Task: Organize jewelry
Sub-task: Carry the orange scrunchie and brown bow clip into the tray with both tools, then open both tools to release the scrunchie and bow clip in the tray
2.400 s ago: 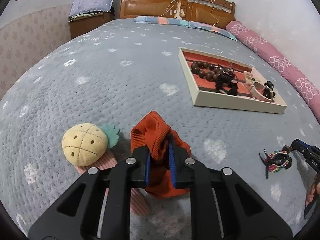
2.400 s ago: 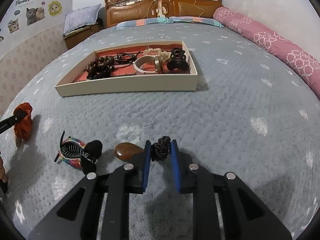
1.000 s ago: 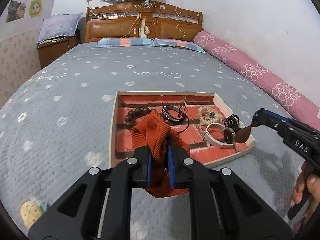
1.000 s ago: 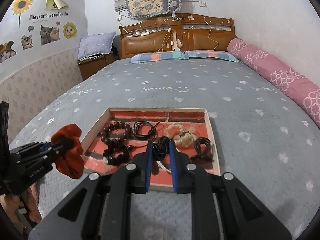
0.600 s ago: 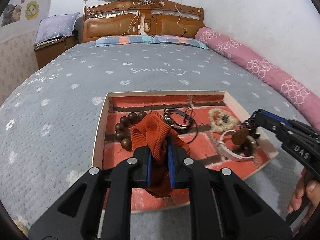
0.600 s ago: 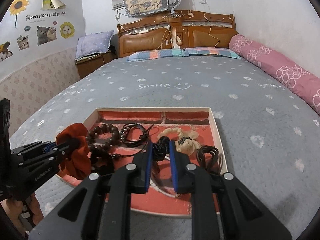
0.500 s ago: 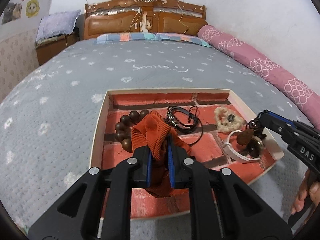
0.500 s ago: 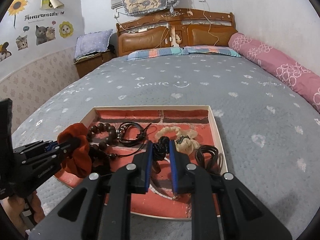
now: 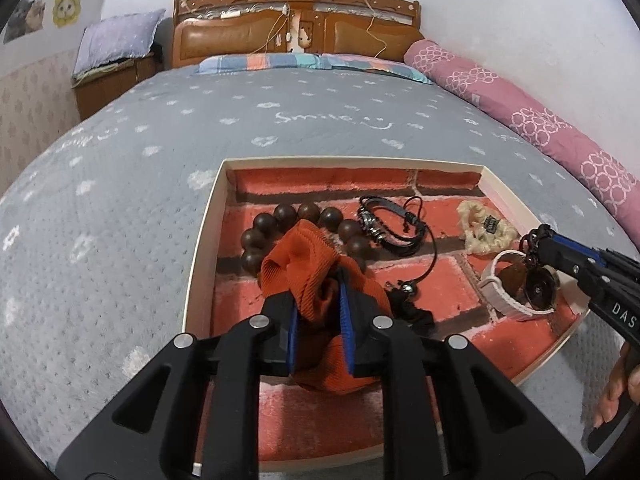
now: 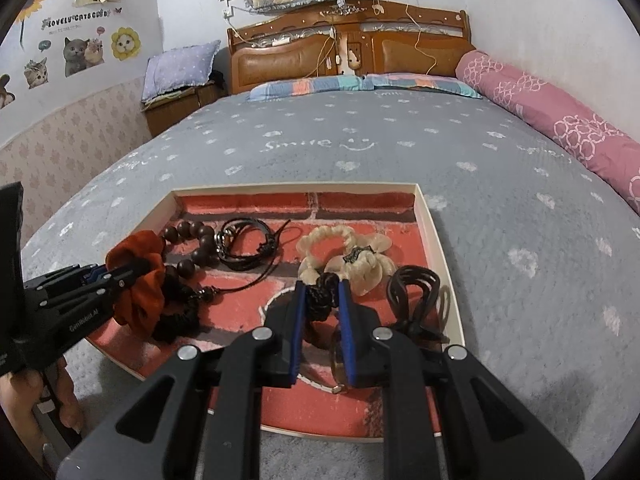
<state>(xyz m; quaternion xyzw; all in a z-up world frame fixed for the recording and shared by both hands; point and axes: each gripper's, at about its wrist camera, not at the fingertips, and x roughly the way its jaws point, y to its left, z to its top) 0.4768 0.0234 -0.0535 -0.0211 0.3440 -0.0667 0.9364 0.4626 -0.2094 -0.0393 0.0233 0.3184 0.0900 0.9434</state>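
Orange ribbed cloth, soft and bunched up, is the scrunchie [image 9: 316,276] between the blue pads of the left gripper [image 9: 319,322]; its jaws are opening, yet the pads look pressed on the cloth. It hangs over the left part of the flat cream tray [image 9: 202,240], whose floor looks like red bricks. The right gripper [image 10: 323,322] is clamped on a dark knotted cord [image 10: 322,294] with a smooth brown teardrop stone [image 9: 514,276] hanging over the right part of the tray. Inside lie round shiny brown beads [image 9: 280,220], a black strappy bracelet [image 9: 390,220], a fluffy cream braided hair tie [image 10: 344,256], a white bangle [image 9: 502,294] and a black claw clip [image 10: 414,296]. The tray sits on a bumpy grey blanket [image 9: 120,200].
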